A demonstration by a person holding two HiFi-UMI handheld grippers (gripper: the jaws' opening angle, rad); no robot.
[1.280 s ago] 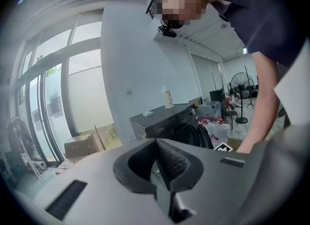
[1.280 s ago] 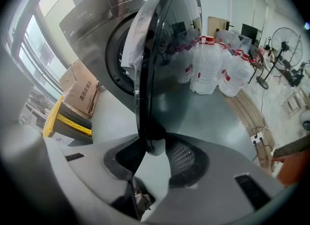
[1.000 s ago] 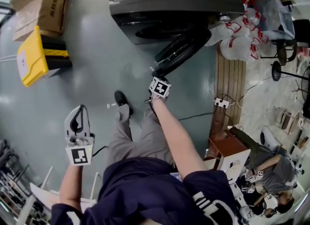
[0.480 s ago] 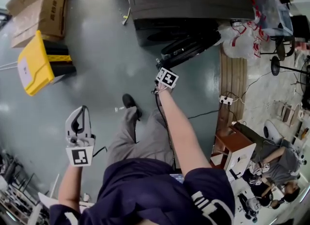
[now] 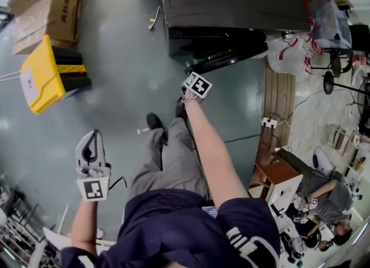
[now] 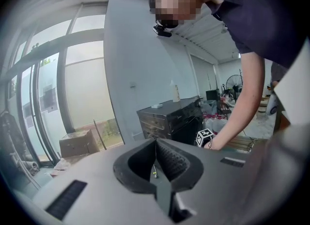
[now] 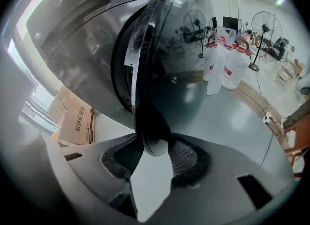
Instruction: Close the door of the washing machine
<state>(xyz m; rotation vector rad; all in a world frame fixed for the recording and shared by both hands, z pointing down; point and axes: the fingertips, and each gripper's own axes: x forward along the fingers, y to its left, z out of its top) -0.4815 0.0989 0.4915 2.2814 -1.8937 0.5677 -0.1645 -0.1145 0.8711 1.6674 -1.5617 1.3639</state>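
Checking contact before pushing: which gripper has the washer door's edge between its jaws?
The right gripper: the edge of the door sits between its opening jaws. The left gripper is empty, over the floor.

The glossy grey floor [image 5: 115, 99] carries the washing machine [image 5: 231, 1], with cardboard boxes [image 5: 49, 7] and a yellow box [image 5: 40, 76] to its left. White bags [image 5: 289, 53] and wooden boards [image 5: 280, 96] lie to its right.

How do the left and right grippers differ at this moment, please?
The left gripper is shut on nothing; the right gripper has the door rim between its opening jaws. The left gripper hangs away from the washer; the right gripper is at the door. Both carry marker cubes.
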